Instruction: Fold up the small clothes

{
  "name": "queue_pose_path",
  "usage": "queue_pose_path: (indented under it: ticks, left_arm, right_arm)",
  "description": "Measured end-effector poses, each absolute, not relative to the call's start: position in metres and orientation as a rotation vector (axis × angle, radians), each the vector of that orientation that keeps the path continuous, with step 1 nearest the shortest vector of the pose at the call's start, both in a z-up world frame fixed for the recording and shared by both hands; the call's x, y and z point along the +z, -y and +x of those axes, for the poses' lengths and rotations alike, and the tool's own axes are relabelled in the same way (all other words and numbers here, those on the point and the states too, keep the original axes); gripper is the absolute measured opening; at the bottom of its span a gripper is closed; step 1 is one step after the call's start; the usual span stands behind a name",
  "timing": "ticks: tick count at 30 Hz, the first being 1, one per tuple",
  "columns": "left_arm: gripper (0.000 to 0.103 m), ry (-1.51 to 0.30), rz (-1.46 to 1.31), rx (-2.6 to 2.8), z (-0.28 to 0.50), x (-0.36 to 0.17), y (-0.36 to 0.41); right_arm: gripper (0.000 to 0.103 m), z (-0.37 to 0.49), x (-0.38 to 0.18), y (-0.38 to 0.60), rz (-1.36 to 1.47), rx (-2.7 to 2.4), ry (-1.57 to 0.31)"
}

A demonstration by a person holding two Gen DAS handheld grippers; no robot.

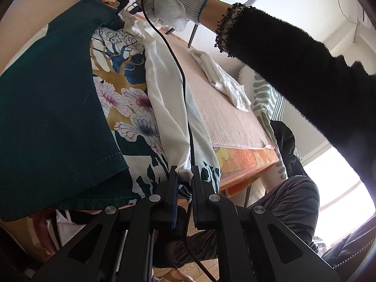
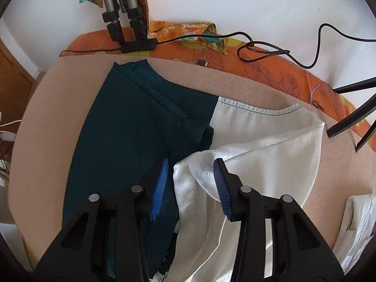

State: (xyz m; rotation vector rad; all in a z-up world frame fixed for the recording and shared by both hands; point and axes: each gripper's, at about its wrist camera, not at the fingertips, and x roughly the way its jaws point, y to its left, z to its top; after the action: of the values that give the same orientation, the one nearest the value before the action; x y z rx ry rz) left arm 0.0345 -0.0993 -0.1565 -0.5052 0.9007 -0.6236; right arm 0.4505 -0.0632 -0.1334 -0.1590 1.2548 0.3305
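A garment in dark teal (image 2: 141, 129) with a white part (image 2: 270, 136) and a floral print (image 1: 122, 89) lies spread on a beige blanket (image 2: 58, 117). My left gripper (image 1: 184, 176) is shut on the garment's white edge at the near side of the table. At the far end, a gloved hand (image 1: 169, 2) holds my right gripper (image 1: 124, 11) down over the cloth. In the right wrist view the right gripper (image 2: 191, 176) points steeply down, its blue pads (image 2: 161, 188) apart. A raised white fold (image 2: 195, 188) sits between them, with a gap showing at the left pad.
A folded white cloth (image 1: 221, 80) lies further along the blanket, seen also at the right edge (image 2: 359, 223). Tripod legs (image 2: 124, 11), a black cable (image 2: 258, 47) and black stand legs (image 2: 352, 117) sit on the orange floral cover (image 2: 305, 75). A black sleeve (image 1: 305, 70) crosses overhead.
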Motion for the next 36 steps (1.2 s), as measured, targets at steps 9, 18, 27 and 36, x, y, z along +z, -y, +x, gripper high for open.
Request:
queue_pose_path:
  ticks: [9,18,27,36]
  left_arm:
    - [0.006,-0.838,-0.536,-0.634,0.025,-0.151,0.090]
    - [0.006,-0.866,-0.511,-0.604,0.023,-0.154,0.089]
    - [0.008,-0.851,-0.505,-0.570,0.006,-0.138,0.064]
    - [0.022,-0.880,-0.336,-0.525,-0.005,-0.109,0.025]
  right_arm:
    - [0.006,0.458,-0.106,0.096,-0.048,0.297,-1.199]
    - [0.007,0.479,-0.106,0.083,0.027,0.340,-1.213]
    - [0.046,0.437,-0.049,0.117,0.105,0.440,-1.105]
    - [0.049,0.309,0.022,0.231,0.225,0.462,-0.982]
